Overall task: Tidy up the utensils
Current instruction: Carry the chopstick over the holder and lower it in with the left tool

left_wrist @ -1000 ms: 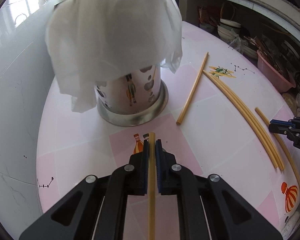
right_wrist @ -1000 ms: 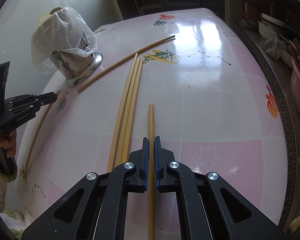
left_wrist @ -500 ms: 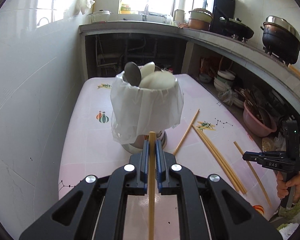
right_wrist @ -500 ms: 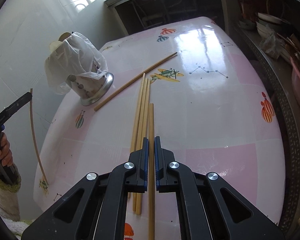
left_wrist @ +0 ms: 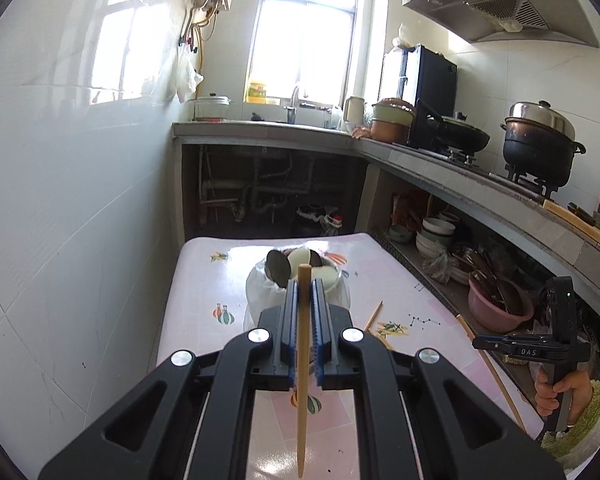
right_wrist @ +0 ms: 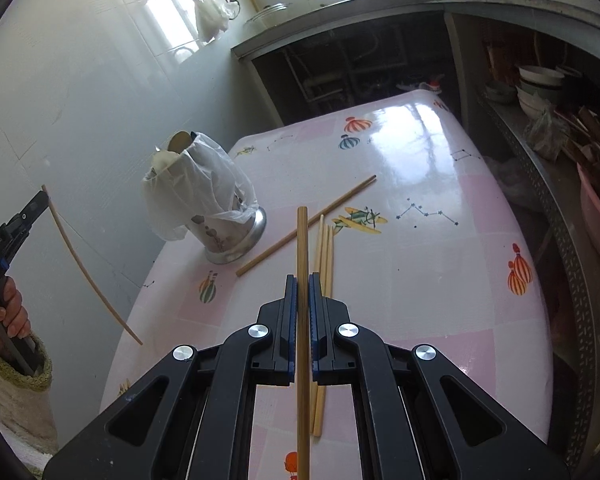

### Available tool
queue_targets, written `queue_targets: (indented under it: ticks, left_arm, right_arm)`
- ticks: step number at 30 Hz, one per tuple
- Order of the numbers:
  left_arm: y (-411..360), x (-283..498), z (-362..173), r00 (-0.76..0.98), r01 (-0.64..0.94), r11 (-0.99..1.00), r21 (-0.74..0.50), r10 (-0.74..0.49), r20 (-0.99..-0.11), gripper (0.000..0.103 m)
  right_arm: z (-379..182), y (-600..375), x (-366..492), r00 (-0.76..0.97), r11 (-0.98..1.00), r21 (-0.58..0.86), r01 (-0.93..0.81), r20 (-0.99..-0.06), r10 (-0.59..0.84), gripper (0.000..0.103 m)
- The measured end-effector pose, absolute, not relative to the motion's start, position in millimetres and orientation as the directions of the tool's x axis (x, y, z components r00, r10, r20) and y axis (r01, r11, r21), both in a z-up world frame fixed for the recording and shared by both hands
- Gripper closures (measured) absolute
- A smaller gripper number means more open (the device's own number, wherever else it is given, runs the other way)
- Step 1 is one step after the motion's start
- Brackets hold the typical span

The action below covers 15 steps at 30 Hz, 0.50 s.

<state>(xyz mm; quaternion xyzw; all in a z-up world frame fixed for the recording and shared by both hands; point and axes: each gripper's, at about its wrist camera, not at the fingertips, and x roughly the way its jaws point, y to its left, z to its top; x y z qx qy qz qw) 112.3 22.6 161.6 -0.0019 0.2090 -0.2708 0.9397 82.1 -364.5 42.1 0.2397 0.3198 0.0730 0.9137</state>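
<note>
Two grippers clamped, left gripper pinching a slim round bamboo chopstick, right gripper pinching another chopstick, four loose chopsticks mid-frame on glossy pink table, bag-draped steel utensil holder centre-left, open surface at right.

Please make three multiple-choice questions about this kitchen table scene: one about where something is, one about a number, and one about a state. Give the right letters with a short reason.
1. Where does the utensil holder stand on the table?
A. near the wall side
B. at the edge by the shelves
C. on the counter

2. How many chopsticks lie loose on the table?
A. one
B. four
C. seven

3. What is the state of the right gripper?
A. open and empty
B. shut on a chopstick
C. shut on a spoon

Answers:
1 A: the holder stands by the white tiled wall.
2 B: one slanted chopstick plus a bundle of three.
3 B: its jaws clamp the held chopstick; the left gripper likewise clamps its own chopstick.
</note>
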Motion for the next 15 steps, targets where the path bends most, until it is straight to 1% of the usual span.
queue_targets:
  ticks: [7,15]
  left_arm:
    - [26.1,116.8,209.0,0.797,0.529,0.841,-0.112,-0.538,-0.275,0.097]
    - [22.9,135.1,258.3,0.840,0.519,0.847,-0.119,-0.531,-0.111,0.097]
  right_arm:
    - [61.5,-365.3,80.2,0.809,0.877,0.481,-0.012,-0.510,0.291,0.099]
    - [68.3,-363.7,81.4,0.816,0.876,0.481,-0.033,-0.493,0.301,0.099]
